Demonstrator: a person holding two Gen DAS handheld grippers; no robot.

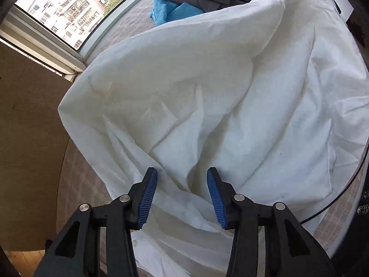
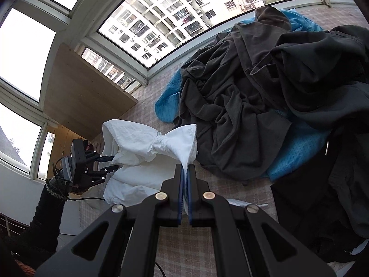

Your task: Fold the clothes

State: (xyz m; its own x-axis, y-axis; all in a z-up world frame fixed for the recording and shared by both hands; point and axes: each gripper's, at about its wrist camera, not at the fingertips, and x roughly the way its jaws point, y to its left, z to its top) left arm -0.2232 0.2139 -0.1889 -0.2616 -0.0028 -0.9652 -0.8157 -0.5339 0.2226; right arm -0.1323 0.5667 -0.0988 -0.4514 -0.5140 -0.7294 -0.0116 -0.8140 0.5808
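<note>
Crumpled white cotton garment [image 1: 207,97] fills the left wrist view beneath the spread left claw [image 1: 182,180], its edges cut off. Right wrist view: right claw [image 2: 185,173] pinches its bunched corner; dark clothes pile [image 2: 265,97] beyond, partly cropped.

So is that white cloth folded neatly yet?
No. The white cloth is bunched and wrinkled, one edge pinched in the right tool, the rest loose.
</note>
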